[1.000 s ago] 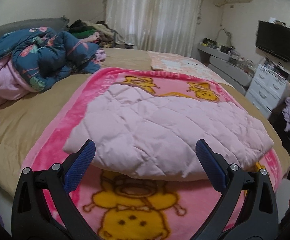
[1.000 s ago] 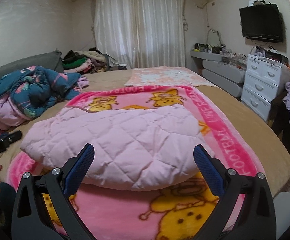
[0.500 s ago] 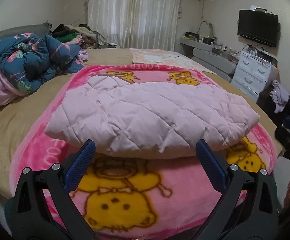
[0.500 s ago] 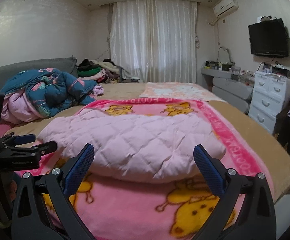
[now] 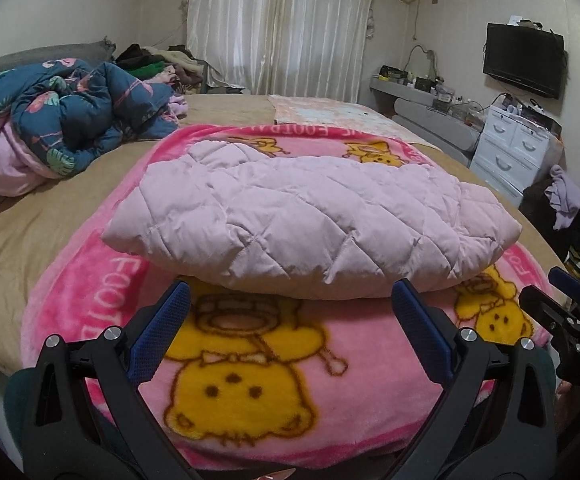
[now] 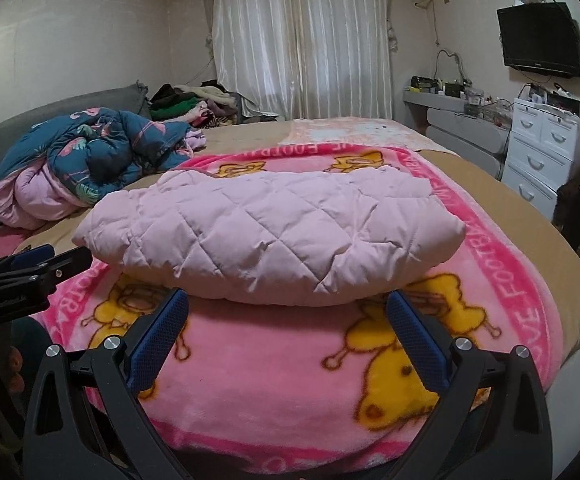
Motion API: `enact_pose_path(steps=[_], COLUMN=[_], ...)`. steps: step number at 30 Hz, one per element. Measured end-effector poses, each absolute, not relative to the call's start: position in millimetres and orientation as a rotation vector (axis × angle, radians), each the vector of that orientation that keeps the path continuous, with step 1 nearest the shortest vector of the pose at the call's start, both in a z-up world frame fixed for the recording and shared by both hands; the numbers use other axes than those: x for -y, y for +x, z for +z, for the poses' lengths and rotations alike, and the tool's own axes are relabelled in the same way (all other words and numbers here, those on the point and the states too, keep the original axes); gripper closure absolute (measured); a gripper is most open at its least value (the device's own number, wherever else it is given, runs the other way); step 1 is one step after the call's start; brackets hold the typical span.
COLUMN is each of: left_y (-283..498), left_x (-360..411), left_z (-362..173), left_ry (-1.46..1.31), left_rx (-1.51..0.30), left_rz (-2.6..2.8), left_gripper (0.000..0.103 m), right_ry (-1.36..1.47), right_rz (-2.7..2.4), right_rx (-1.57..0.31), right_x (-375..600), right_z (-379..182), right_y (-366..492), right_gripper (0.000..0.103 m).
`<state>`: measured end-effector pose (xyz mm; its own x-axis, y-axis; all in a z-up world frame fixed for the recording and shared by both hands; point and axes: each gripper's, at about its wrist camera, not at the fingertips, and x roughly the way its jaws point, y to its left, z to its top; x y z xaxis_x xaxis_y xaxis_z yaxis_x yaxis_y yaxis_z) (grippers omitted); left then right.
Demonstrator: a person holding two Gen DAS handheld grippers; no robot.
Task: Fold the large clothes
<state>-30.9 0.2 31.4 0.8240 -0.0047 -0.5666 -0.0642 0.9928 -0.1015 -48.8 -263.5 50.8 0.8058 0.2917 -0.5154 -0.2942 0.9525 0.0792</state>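
Crosswise lies the folded pink jacket (image 5: pixel 309 224) — long axis left-right.

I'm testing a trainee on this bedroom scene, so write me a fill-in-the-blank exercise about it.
1. The folded pink quilted garment lies on a pink blanket printed with yellow ____.
2. Both the left gripper and the right gripper have their jaws ____, holding nothing.
3. The crumpled dark blue comforter lies to the ____ of the garment.
4. On the wall at right hangs a black ____.

Missing words: bears; open; left; television
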Motion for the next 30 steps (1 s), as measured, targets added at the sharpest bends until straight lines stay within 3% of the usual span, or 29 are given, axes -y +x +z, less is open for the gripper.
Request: enact_pose_path(steps=[30], left_y=[-34.9], left_x=[-2.2], left_z=[34.1], left_ry=[-0.107], left_rx=[-0.590], left_rz=[0.071], left_gripper=[0.009], right_ry=[-0.020], right_rz=[0.316], right_rx=[-0.544], right_x=[262.3], right_z=[52.5], right_y=[-50.6], right_gripper=[0.004])
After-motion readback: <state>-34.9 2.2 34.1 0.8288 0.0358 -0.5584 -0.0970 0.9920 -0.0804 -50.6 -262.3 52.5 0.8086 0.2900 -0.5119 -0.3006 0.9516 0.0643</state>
